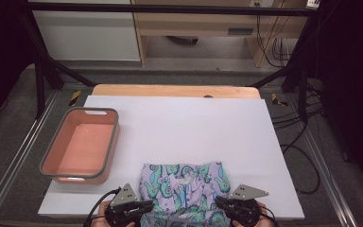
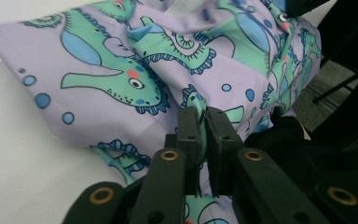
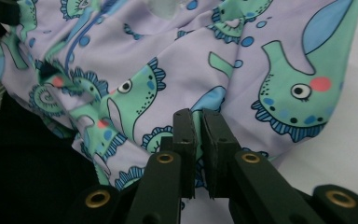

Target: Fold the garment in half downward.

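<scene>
A lilac cloth (image 1: 184, 189) printed with green and blue seahorses lies bunched at the near edge of the white board (image 1: 184, 123). My left gripper (image 1: 146, 206) is at its left near corner and my right gripper (image 1: 220, 203) at its right near corner. In the left gripper view the jaws (image 2: 204, 114) stand almost together with a fold of the cloth (image 2: 121, 60) pinched between them. In the right gripper view the jaws (image 3: 198, 114) are likewise nearly together on the hem of the cloth (image 3: 177, 56). A hand holds each gripper at the bottom of the high view.
A pink tub with a grey rim (image 1: 82, 146) stands empty on the left of the board. The board rests on a wooden tabletop (image 1: 175, 90). Black frame posts (image 1: 40, 80) and cables (image 1: 307, 142) flank the table.
</scene>
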The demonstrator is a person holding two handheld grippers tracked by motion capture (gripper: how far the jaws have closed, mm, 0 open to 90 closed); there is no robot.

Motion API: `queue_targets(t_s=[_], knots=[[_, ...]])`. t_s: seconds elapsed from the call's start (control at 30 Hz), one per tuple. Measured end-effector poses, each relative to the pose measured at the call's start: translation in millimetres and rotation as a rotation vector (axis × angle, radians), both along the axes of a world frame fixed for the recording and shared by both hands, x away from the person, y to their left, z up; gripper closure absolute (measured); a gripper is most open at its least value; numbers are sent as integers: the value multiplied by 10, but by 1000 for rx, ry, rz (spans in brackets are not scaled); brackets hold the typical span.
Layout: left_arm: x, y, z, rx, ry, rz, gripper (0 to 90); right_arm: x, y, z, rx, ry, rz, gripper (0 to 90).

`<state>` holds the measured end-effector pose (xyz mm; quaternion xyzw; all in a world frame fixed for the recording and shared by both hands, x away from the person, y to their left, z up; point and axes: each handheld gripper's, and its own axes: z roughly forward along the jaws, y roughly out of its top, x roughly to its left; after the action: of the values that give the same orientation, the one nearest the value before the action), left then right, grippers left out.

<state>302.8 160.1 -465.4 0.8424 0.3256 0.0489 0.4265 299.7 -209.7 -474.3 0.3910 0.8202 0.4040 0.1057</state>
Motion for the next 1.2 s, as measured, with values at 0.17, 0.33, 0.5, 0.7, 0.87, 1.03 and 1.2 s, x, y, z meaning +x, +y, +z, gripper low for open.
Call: queue_targets(t_s=[0.17,0.33,0.5,0.7,0.87,1.03,1.2], knots=[[137,-23,89,-24,-62,17,513,73,0,58,33,-52,4,644],[400,-35,254,-50,-101,65,220,273,0,180,72,-108,-13,403],[639,-64,310,-35,-100,95,67,570,-5,238,71,-115,-23,250],[929,-129,256,12,-85,145,67,909,-32,314,69,-99,-60,172],[1083,-96,110,36,-44,180,75,1066,-80,295,90,-86,-118,150],[1130,-17,13,61,-47,203,138,1066,-94,168,70,-56,-130,210],[1162,12,-45,77,-23,213,249,1079,-126,87,29,-50,-160,317]])
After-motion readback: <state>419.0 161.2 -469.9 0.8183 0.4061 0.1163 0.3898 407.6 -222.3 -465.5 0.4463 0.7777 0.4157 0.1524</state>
